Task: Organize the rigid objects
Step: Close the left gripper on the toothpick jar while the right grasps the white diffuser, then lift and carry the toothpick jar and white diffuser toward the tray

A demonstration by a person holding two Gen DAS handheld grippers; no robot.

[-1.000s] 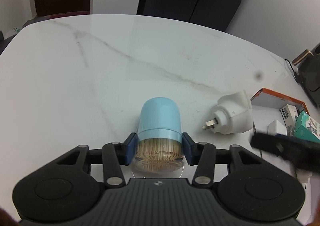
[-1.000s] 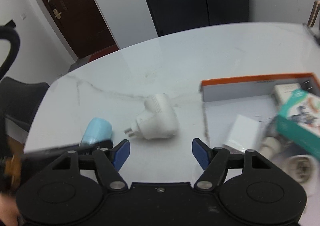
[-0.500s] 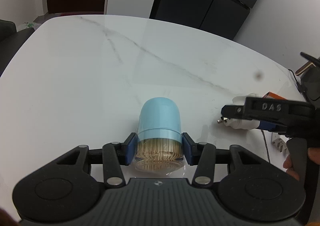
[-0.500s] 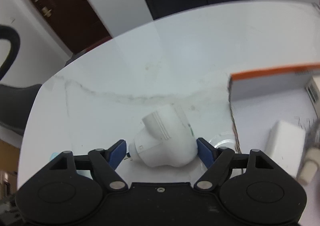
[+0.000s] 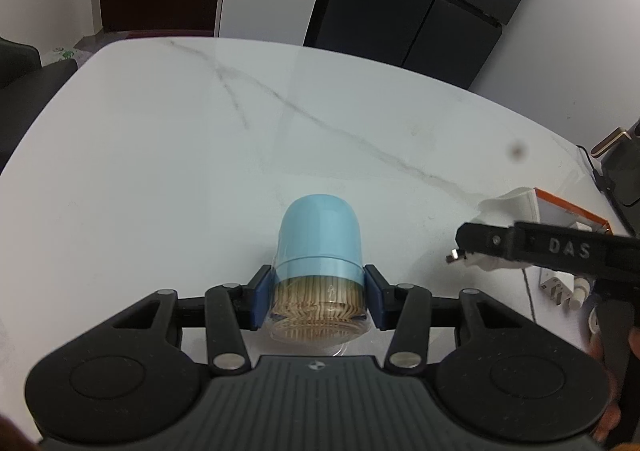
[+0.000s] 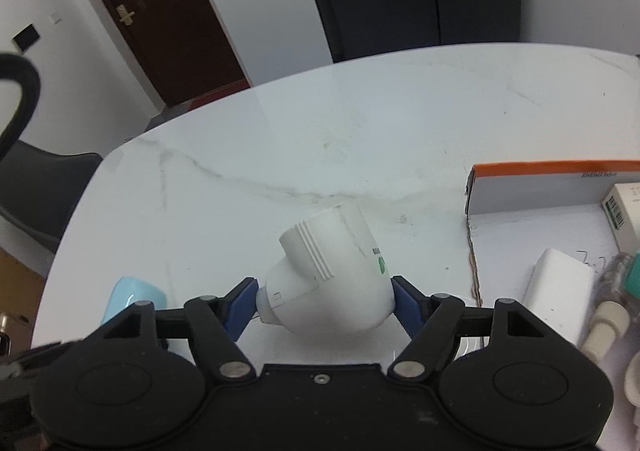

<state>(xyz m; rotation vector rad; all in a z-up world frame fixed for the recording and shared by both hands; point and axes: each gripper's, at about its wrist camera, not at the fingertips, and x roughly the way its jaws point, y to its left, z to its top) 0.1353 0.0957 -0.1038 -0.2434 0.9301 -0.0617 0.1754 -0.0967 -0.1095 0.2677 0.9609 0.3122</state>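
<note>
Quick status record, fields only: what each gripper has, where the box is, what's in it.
left gripper: shut on toothpick holder, blue cap pointing away
right gripper: shut on white plug adapter
table: white marble
orange-edged box: right of the adapter, open top
box contents: white charger block, small carton; other items at the frame edge, unclear

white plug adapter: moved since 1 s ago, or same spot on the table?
Yes. In the left wrist view the white plug adapter now sits against the orange-rimmed box, nearer it than before, held between the fingers of the right gripper.
</note>
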